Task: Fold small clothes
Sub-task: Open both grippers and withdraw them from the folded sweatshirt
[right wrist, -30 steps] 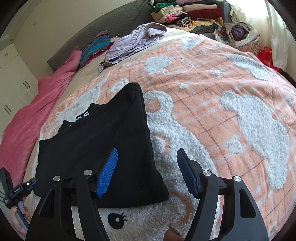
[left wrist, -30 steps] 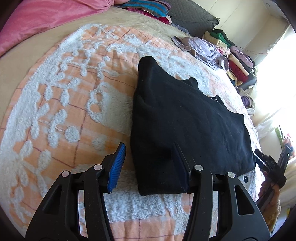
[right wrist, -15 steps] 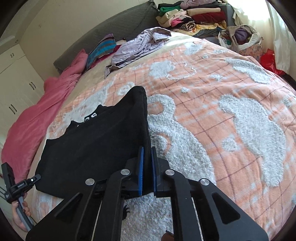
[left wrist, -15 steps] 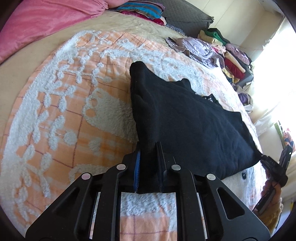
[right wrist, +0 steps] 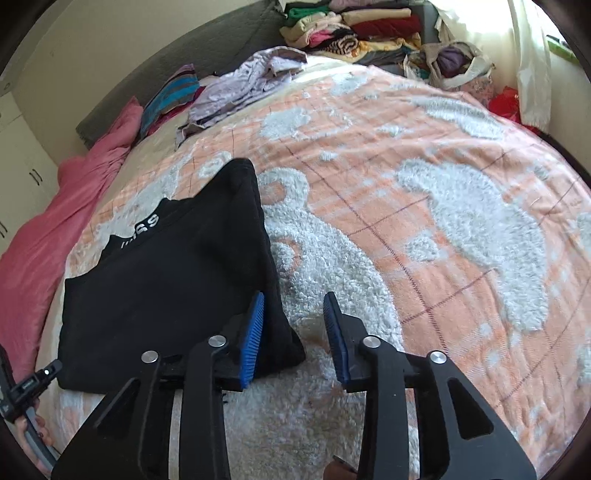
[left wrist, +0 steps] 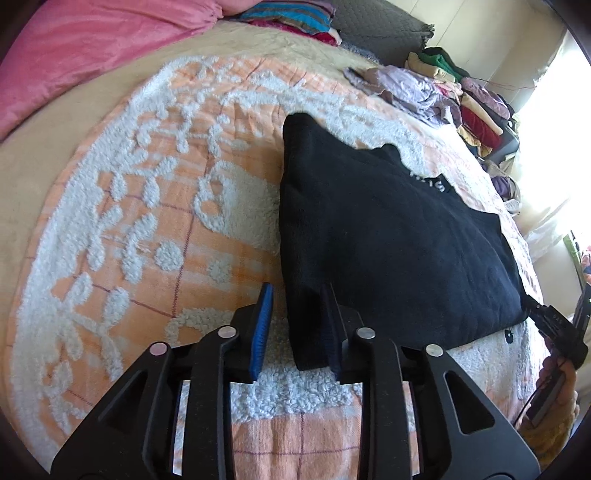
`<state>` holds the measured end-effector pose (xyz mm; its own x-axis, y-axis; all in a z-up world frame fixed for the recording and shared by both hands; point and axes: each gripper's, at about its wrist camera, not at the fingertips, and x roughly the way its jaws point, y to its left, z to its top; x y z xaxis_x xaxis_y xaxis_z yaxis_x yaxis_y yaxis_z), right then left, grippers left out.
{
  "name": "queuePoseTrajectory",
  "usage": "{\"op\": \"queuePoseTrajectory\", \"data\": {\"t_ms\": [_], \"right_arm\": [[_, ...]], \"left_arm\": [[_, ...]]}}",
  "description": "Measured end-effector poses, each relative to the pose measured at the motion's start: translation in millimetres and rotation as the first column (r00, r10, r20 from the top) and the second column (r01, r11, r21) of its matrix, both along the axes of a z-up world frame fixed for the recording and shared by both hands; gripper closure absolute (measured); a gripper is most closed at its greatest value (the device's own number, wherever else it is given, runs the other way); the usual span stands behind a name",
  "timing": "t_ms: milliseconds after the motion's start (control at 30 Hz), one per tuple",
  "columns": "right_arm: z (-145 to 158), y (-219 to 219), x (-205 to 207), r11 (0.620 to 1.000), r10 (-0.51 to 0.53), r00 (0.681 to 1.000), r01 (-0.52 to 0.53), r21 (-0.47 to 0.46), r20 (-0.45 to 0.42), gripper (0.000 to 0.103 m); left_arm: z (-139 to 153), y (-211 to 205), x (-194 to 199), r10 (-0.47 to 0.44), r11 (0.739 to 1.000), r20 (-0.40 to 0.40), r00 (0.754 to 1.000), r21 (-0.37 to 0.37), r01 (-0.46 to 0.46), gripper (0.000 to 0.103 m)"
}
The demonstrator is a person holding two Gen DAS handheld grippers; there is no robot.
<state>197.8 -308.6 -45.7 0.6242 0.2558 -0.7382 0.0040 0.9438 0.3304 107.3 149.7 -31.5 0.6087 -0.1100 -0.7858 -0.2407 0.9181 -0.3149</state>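
Underneath, an orange-and-white fleecy blanket [right wrist: 424, 229] carries the folded black garment [left wrist: 388, 240], both the left gripper [left wrist: 297, 326] and right gripper [right wrist: 295, 332] parted, clothes piles [right wrist: 354, 26] beyond.

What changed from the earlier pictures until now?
Half a second ago both grippers were shut on the near corners of the black folded garment; now the left gripper and right gripper have opened and released it. The garment stays flat on the orange-and-white fleece blanket.

Left gripper [left wrist: 295, 325] and right gripper [right wrist: 293, 332] both hold their fingers spread apart.
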Motion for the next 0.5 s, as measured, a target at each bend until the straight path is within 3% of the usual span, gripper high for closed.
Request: {"op": "queuePoseTrajectory", "data": {"t_ms": [67,233,300,500], "right_arm": [[9,3,-8,1.0,-0.001,1.0,0.002,-0.009,0.029,0.055],[31,23,-22,0.997,0.066,0.993,-0.061,-0.047,0.102,0.05],[37,36,-25,0.993,0.109,0.987,-0.102,-0.065,0.118,0.043],[41,79,-24,0.97,0.224,0.968,-0.209,-0.125,0.117,0.042]], "left_arm": [[9,-1,-4,0.003,1.0,0.02,1.0,0.029,-0.004,0.077],[32,-16,-7,-0.023,0.993,0.066,0.998,0.12,0.015,0.061],[35,-29,-3,-0.054,0.988,0.067,0.996,0.145,0.044,0.058],[30,-68,12,-0.143,0.976,0.039,0.989,0.172,0.134,0.05]]}}
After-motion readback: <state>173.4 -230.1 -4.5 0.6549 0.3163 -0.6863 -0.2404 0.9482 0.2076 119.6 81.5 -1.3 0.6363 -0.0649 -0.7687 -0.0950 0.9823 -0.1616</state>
